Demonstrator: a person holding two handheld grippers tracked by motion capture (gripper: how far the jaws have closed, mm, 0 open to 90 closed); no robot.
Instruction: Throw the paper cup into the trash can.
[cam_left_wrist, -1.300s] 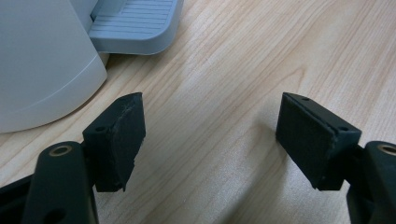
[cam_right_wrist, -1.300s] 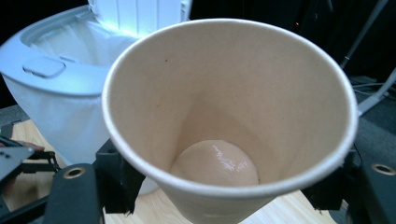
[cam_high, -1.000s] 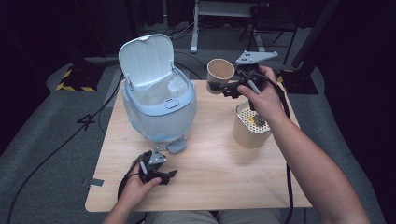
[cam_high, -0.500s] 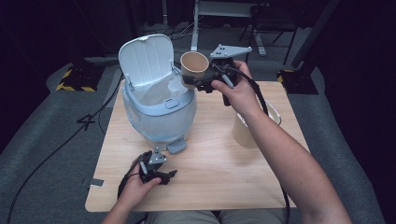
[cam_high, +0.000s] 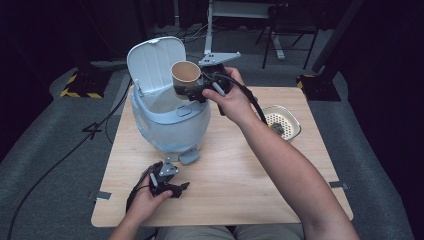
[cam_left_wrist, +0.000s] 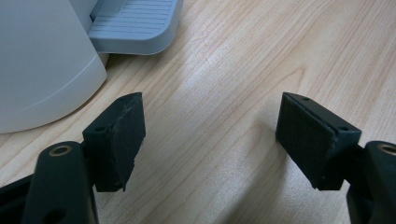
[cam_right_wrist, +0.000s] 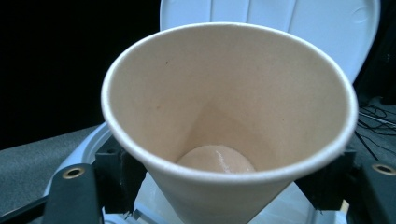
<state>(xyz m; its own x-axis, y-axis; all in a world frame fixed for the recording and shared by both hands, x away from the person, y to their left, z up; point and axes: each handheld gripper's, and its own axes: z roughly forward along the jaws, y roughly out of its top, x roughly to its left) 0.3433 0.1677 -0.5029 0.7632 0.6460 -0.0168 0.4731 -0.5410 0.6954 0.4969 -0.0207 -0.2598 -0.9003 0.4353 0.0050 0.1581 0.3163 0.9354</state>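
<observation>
The right gripper (cam_high: 192, 90) is clamped on a paper cup (cam_high: 186, 75), one jaw pressed on each side of its wall, and it holds the cup up over the open mouth of the pale blue bin (cam_high: 170, 120), just in front of the raised lid (cam_high: 152, 62). In the right gripper view the cup (cam_right_wrist: 229, 121) crowds the frame: its lower wall drops out of sight at the bottom edge, the black jaws are half hidden behind it, and only slices of the lid (cam_right_wrist: 280, 18) and the bin's rim (cam_right_wrist: 88, 149) peek around it. A little glossy liquid sits at the cup's bottom; what it is I can't tell.

Down at the near edge of the wooden table (cam_high: 240, 175), the left gripper (cam_high: 170, 187) rests in the left hand (cam_high: 145, 202), jaws spread wide with bare wood between them. In its own view the bin's wall (cam_left_wrist: 42, 60) and its foot pedal (cam_left_wrist: 135, 23) are cut off at the top left.

Over to the right stands a cream container with a perforated insert (cam_high: 281, 122), something dark and hard to make out inside it, partly masked by the right forearm (cam_high: 280, 165).
</observation>
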